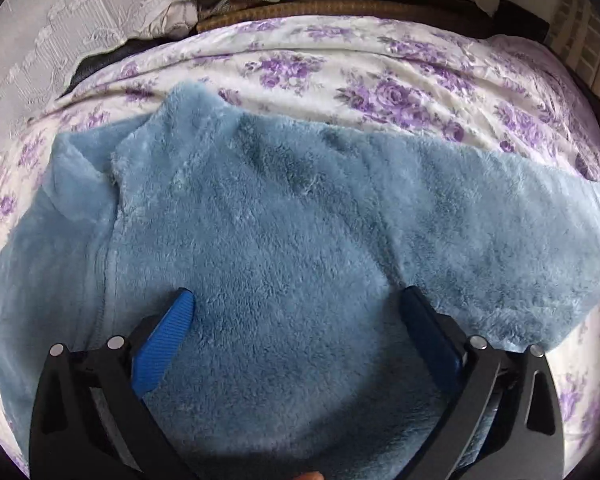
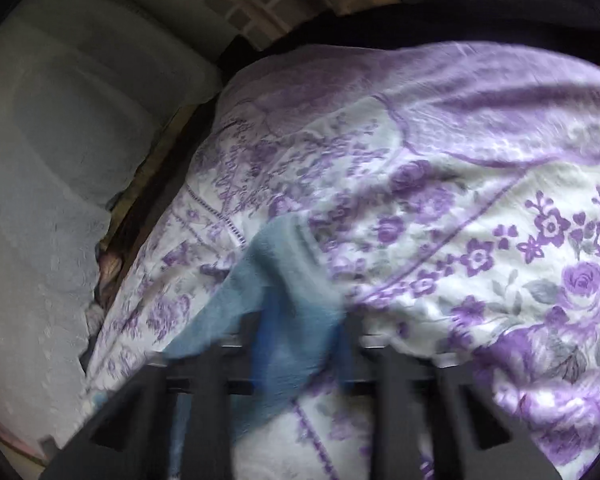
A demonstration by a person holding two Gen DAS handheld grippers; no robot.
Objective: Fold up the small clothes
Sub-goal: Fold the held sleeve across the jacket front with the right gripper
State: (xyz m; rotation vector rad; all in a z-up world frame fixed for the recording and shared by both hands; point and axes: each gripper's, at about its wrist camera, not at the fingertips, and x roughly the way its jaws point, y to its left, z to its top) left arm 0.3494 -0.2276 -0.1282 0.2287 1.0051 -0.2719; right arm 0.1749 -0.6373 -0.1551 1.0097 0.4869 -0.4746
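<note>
My left gripper has its blue-padded fingers spread wide apart above the blue fleece garment, gripping nothing. The garment lies spread flat on the purple floral bedspread, one sleeve extending to the right. My right gripper has its fingers drawn together, clamped on a bunched edge of the garment held over the bedspread. This view is motion-blurred.

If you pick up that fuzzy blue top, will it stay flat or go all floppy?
Probably floppy: the fuzzy blue top already drapes and wrinkles over the flowery bedcover. The bit pinched in the right gripper hangs limp. Its thick pile likely makes it easy to grip, not slippery.
</note>
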